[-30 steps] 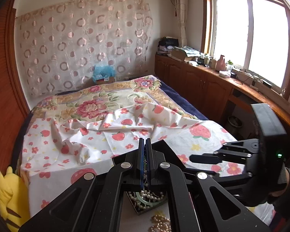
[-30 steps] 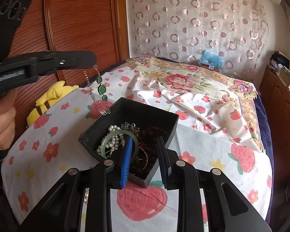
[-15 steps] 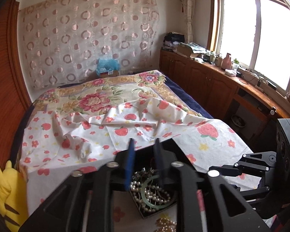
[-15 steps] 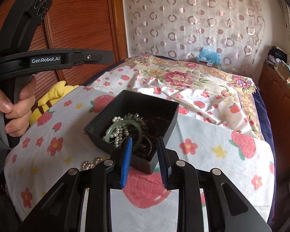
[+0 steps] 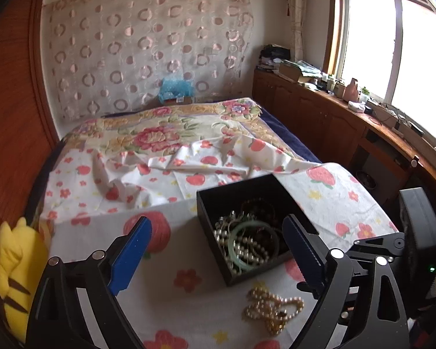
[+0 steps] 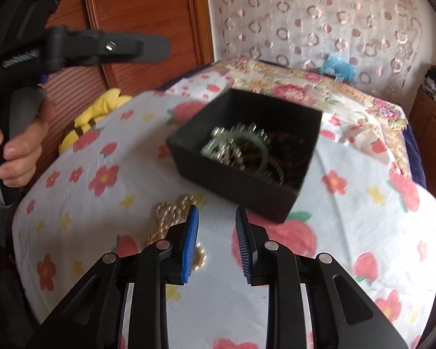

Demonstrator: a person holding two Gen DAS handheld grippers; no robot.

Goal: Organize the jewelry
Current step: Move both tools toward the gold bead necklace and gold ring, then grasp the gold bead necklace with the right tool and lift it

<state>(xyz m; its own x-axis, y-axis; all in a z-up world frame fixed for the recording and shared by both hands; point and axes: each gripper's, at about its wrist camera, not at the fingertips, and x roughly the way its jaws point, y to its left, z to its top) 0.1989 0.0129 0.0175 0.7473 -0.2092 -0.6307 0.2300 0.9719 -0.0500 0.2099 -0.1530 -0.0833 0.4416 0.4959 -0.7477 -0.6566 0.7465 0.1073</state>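
Observation:
A black open box (image 5: pixel 212 203) (image 6: pixel 247 192) sits on the flowered bed sheet and holds a green bangle (image 5: pixel 254 242) (image 6: pixel 235 139), white pearls and dark beads. A cream pearl necklace (image 5: pixel 273 309) (image 6: pixel 171 212) lies loose on the sheet in front of the box. My left gripper (image 5: pixel 216 250) is wide open and empty, raised above the sheet near the box. My right gripper (image 6: pixel 216 232) is open and empty, low over the sheet just in front of the box, with the pearl necklace beside its left finger.
A yellow plush toy (image 5: pixel 14 264) (image 6: pixel 93 116) lies at the bed's left edge by a wooden panel. A wooden cabinet (image 5: pixel 334 122) with clutter runs under the window on the right. A rumpled floral quilt (image 5: pixel 165 136) covers the far bed.
The left gripper was shut on a green-bead chain above the box, then opened wide and pulled back. The right gripper drew back from the box toward the loose pearls.

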